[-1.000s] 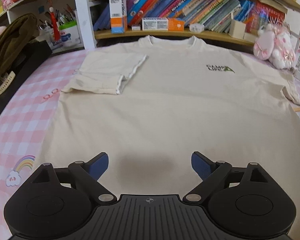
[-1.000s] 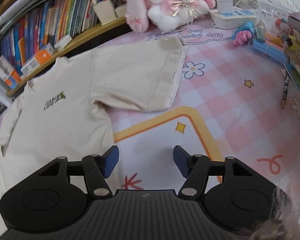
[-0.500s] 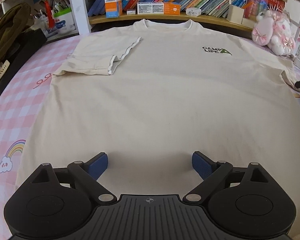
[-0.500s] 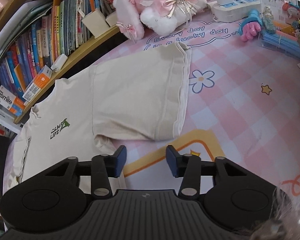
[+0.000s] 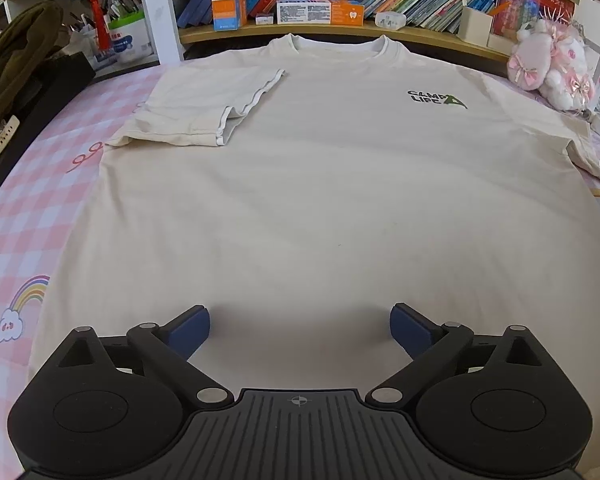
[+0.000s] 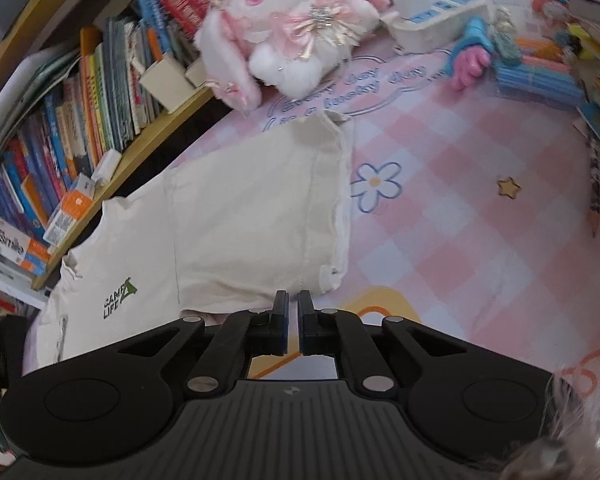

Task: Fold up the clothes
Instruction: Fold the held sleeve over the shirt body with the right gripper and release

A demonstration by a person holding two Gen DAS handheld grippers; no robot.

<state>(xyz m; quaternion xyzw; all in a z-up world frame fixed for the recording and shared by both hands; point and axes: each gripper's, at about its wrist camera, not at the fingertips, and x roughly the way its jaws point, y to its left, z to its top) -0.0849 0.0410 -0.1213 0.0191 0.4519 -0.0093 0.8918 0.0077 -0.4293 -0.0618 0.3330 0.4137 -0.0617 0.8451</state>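
Left gripper (image 5: 299, 326) angled down over the lower middle of the beige t-shirt (image 5: 300, 200), jaws spread wide, nothing between them, blue pads (image 5: 190, 326) above the cloth. Right gripper (image 6: 293, 306) angled down at the near edge of the right sleeve (image 6: 260, 216); jaws have just been closing and now stand together; whether sleeve hem is pinched can't be told, the tips hide it.

T-shirt lies flat, front up, on the pink checked table cover (image 6: 460, 240), collar toward the bookshelf (image 5: 340, 32); left sleeve (image 5: 196, 108) already folded in onto the chest.

Versus a second ago: right gripper slid from beside the shirt's body up to the sleeve and rolled a bit; left gripper's view is closer in on the shirt, jaws slightly wider.

Around: plush bunny (image 6: 284, 28) just past the sleeve end, power strip (image 6: 432, 20), pencil (image 6: 594, 196), books, dark olive garment (image 5: 16, 64) far left. Nothing blocks either gripper
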